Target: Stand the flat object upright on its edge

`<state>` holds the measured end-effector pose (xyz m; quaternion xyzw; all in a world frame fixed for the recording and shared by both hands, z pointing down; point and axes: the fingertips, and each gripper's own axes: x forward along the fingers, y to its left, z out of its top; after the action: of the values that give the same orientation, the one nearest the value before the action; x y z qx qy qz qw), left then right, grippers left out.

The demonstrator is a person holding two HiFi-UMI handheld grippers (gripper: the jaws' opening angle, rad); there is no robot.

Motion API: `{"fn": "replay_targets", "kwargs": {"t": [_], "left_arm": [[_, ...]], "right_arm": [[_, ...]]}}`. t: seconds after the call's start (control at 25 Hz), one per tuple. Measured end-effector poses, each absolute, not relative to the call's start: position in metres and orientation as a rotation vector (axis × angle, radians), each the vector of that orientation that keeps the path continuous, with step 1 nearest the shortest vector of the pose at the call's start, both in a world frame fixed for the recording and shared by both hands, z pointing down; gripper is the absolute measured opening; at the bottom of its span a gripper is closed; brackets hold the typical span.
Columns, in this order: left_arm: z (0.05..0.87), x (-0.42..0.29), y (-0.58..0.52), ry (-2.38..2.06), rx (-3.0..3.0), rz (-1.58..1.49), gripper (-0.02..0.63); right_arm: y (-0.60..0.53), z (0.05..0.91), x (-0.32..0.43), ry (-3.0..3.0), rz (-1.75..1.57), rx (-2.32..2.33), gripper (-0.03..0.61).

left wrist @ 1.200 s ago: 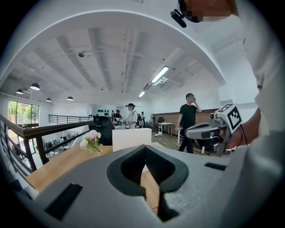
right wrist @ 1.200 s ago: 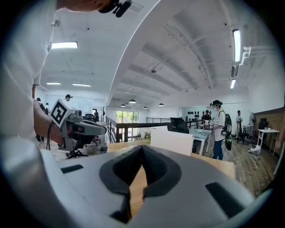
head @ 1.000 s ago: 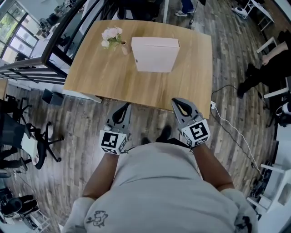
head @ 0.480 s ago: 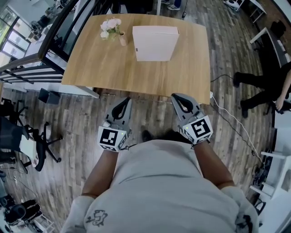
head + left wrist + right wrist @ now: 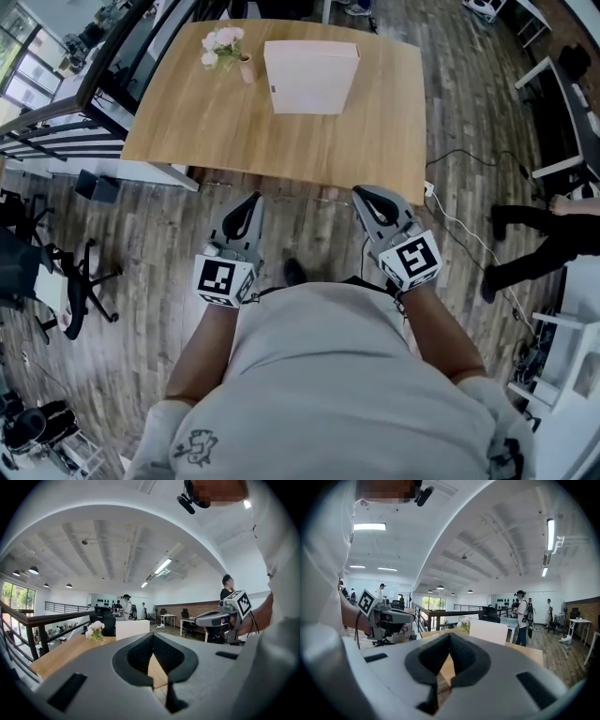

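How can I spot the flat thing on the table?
Look at the big wooden table in front of the person. On its far side lies a flat white box, beside a small vase of pale flowers. It is the only white, square thing there.

**Colours, quick look**

Wood bench (image 5: pixel 281 141): pale honey, fine grain. Flat box (image 5: pixel 309 75): plain white, no print. The flowers (image 5: pixel 220 42): pink & white. The floor (image 5: pixel 169 234): grey-brown planks, streaky. My left claw (image 5: pixel 251 199) & right claw (image 5: pixel 361 192): mid-grey shells, dark pads, cubes white w/ black square markers. My shirt (image 5: pixel 328 375): light grey.
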<state>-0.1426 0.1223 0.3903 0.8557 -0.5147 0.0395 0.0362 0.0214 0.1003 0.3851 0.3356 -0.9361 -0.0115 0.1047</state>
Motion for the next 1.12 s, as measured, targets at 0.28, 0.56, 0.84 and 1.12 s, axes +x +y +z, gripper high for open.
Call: {"fn": "replay_targets", "kwargs": {"t": [0.28, 0.56, 0.84, 1.12], "left_arm": [[0.394, -0.104, 0.146, -1.644, 2.581, 0.105, 0.006], [0.397, -0.051, 0.182, -1.678, 2.554, 0.116, 0.006], [0.394, 0.001, 0.219, -1.698, 2.552, 0.125, 0.006], [0.392, 0.028, 0.247, -1.73, 2.541, 0.111, 0.006]], "right_arm": [[0.127, 0.388, 0.059, -2.787, -0.052, 0.915, 0.005], [0.166, 0.391, 0.116, -2.803, -0.045, 0.874, 0.005], [0.206, 0.392, 0.172, -2.805, -0.034, 0.869, 0.005], [0.234, 0.396, 0.202, -2.812, -0.039, 0.848, 0.005]]}}
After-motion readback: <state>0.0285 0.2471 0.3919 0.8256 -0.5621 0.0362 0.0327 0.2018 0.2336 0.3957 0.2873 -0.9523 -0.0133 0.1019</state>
